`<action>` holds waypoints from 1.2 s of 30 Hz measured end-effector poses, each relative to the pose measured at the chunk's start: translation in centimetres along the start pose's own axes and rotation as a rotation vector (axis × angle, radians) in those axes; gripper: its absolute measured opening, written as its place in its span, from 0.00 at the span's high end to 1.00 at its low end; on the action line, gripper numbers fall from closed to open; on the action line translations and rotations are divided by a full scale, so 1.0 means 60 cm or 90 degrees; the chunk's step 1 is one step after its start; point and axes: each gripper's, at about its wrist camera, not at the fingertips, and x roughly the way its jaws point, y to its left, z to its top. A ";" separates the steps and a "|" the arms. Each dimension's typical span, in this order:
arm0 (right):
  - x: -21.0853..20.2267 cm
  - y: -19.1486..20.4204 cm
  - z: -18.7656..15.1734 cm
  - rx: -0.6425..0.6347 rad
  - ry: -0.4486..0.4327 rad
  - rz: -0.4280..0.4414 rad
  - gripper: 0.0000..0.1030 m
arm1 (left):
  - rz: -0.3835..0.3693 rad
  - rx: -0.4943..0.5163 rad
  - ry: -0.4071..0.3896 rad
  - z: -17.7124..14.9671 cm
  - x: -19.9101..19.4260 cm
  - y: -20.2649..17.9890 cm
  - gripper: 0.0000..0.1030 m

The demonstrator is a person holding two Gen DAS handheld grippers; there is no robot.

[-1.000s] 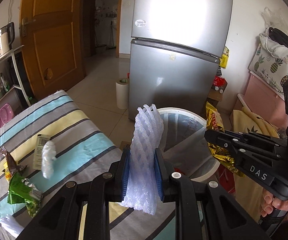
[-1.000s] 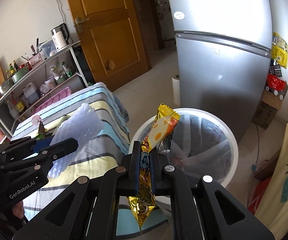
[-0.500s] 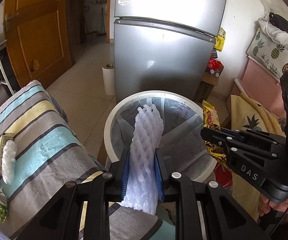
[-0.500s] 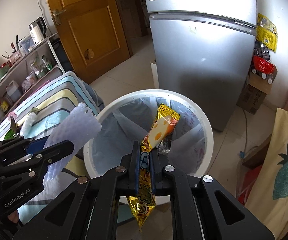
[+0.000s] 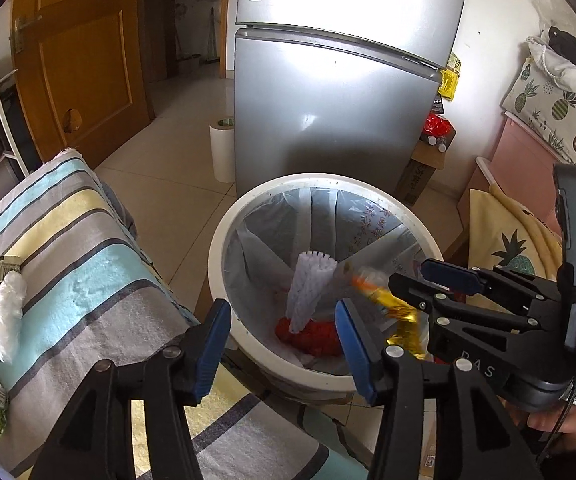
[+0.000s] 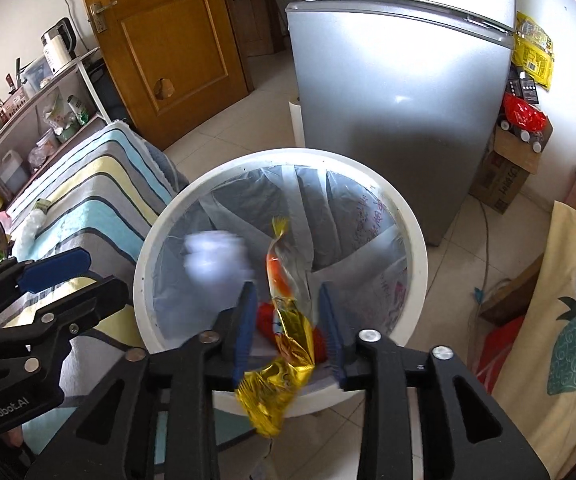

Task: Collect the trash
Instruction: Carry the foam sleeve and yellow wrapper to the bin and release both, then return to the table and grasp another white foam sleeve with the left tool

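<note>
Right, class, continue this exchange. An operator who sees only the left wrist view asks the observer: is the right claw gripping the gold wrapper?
Observer: No. The right claw has just been opening its jaws. The gold wrapper sits between the pads, and neither pad presses it.
Operator: Will it land in the bin?
Observer: Probably. Its upper end lies over the liner of the bin, though its lower end crosses the near rim.

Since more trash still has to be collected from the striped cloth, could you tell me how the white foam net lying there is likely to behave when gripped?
The white foam net on the striped cloth looks like soft open mesh, so it would probably squash between the pads and flop. It seems very light for its size, likely to lift easily. Its long, limp shape suggests it won't roll.
</note>
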 end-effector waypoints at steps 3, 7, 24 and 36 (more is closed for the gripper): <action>-0.006 0.002 -0.001 0.000 -0.007 -0.002 0.62 | 0.014 0.001 -0.006 0.001 -0.006 0.002 0.47; -0.014 0.008 -0.002 0.004 -0.013 -0.002 0.62 | 0.010 -0.011 -0.014 -0.001 -0.019 0.013 0.47; -0.073 0.090 -0.006 -0.032 -0.072 0.051 0.62 | 0.073 -0.057 -0.072 -0.039 -0.130 0.079 0.47; -0.087 0.206 -0.013 -0.113 -0.086 0.127 0.59 | 0.195 -0.154 -0.085 -0.125 -0.217 0.197 0.43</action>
